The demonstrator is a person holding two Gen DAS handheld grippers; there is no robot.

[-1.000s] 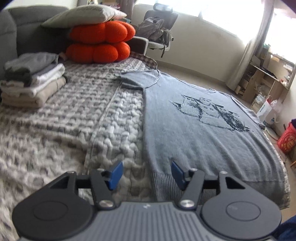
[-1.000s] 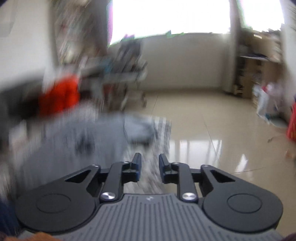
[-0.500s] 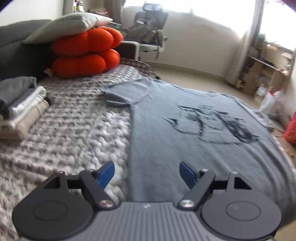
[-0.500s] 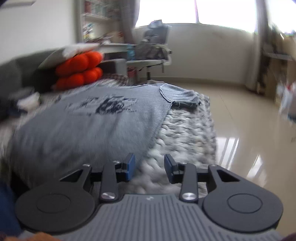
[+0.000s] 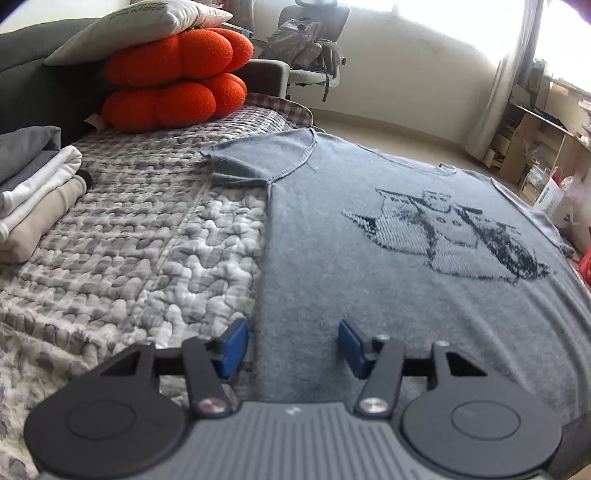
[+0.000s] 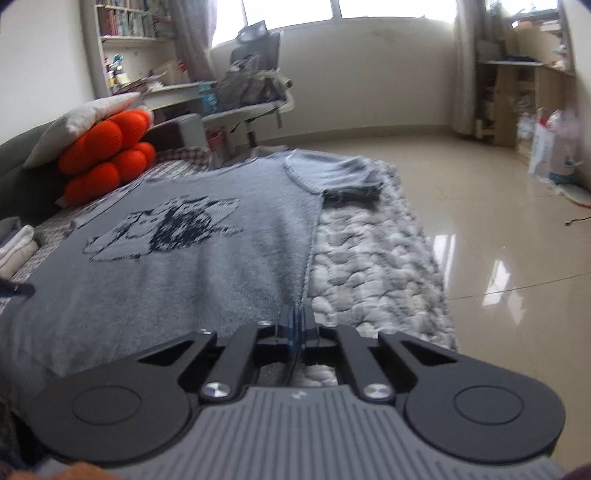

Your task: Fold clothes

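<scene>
Left wrist view shows a grey short-sleeved knit T-shirt with a dark printed figure on its chest (image 5: 388, 266) spread flat, print up, on a grey-and-white chunky quilted blanket (image 5: 140, 236) that covers a sofa. The left gripper (image 5: 293, 341) stands with its jaws wide apart over the shirt's hem corner, one blue pad (image 5: 233, 341) beside the shirt's side edge and the other over the fabric. In the right wrist view, the right gripper (image 6: 296, 326) has its jaws pressed together on the shirt's opposite side edge near the hem, with the seam running into the gap. Beyond the shirt lie two stacked orange pumpkin-shaped cushions (image 5: 173, 79) under a pale pillow (image 5: 136, 24). A pile of folded garments (image 5: 33, 184) sits on the blanket, well apart from the shirt. A grey office chair (image 6: 255, 88) stands behind.
</scene>
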